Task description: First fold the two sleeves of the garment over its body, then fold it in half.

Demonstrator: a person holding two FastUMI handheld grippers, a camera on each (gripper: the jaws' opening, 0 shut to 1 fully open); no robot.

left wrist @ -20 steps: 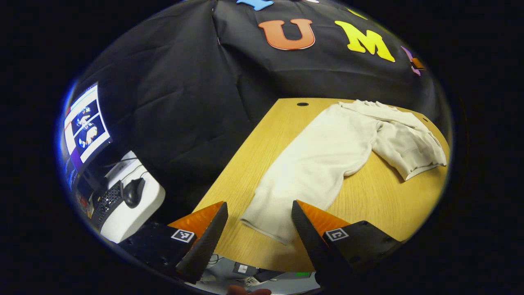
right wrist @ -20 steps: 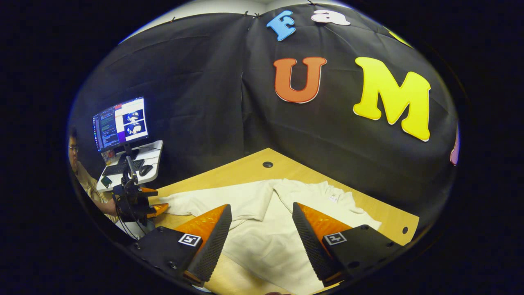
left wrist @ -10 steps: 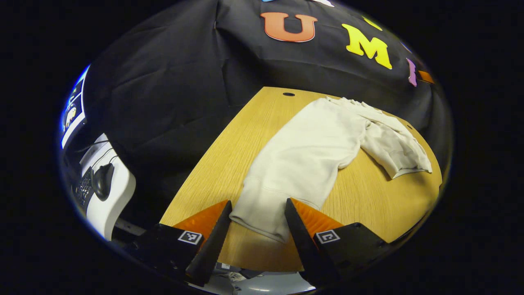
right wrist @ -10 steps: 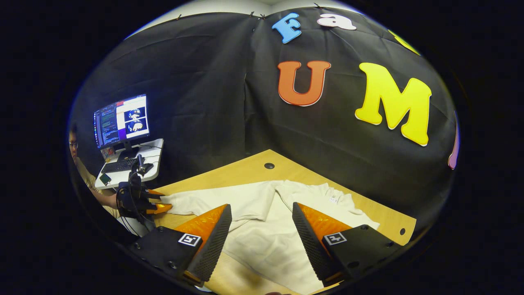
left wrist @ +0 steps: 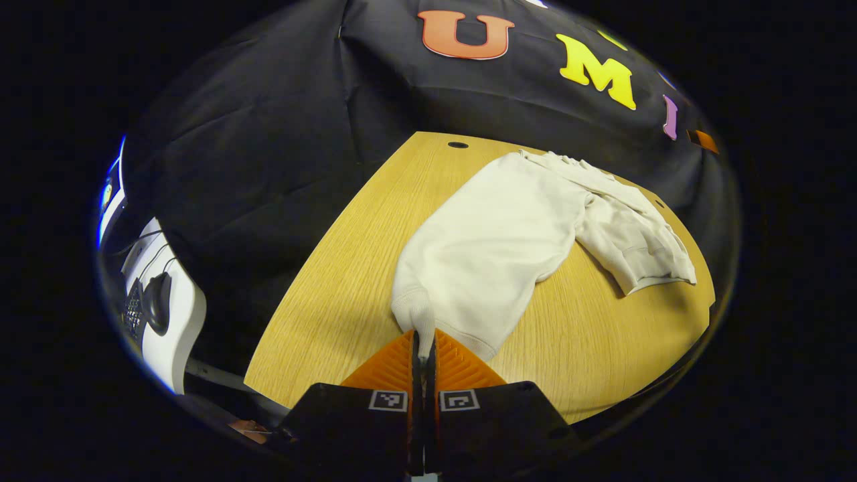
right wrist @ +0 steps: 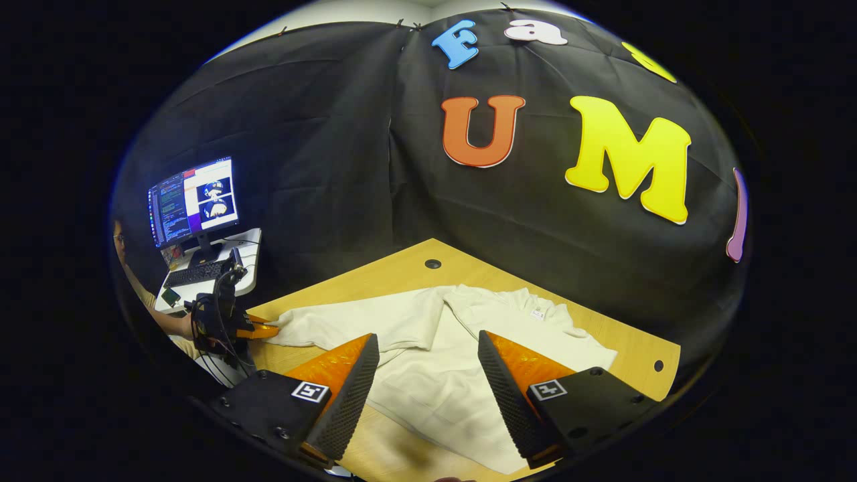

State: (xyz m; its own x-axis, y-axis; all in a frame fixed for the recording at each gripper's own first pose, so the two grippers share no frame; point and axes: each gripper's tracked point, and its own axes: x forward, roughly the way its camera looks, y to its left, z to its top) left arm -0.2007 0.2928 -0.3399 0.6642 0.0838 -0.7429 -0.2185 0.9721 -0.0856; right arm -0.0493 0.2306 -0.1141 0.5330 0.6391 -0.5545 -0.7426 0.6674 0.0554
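Wooden table (left wrist: 321,314) under a cream garment (right wrist: 442,381), black cloth wall behind; left gripper (left wrist: 422,345) pressed together on the cuff of one sleeve (left wrist: 482,254), pinching it at the table's near edge; right gripper (right wrist: 428,375) spread wide above the garment's body, touching nothing; left gripper also seen from the right gripper view (right wrist: 258,329), at the sleeve's end; farther off, a side desk with monitor (right wrist: 194,201), keyboard and mouse (left wrist: 158,302).
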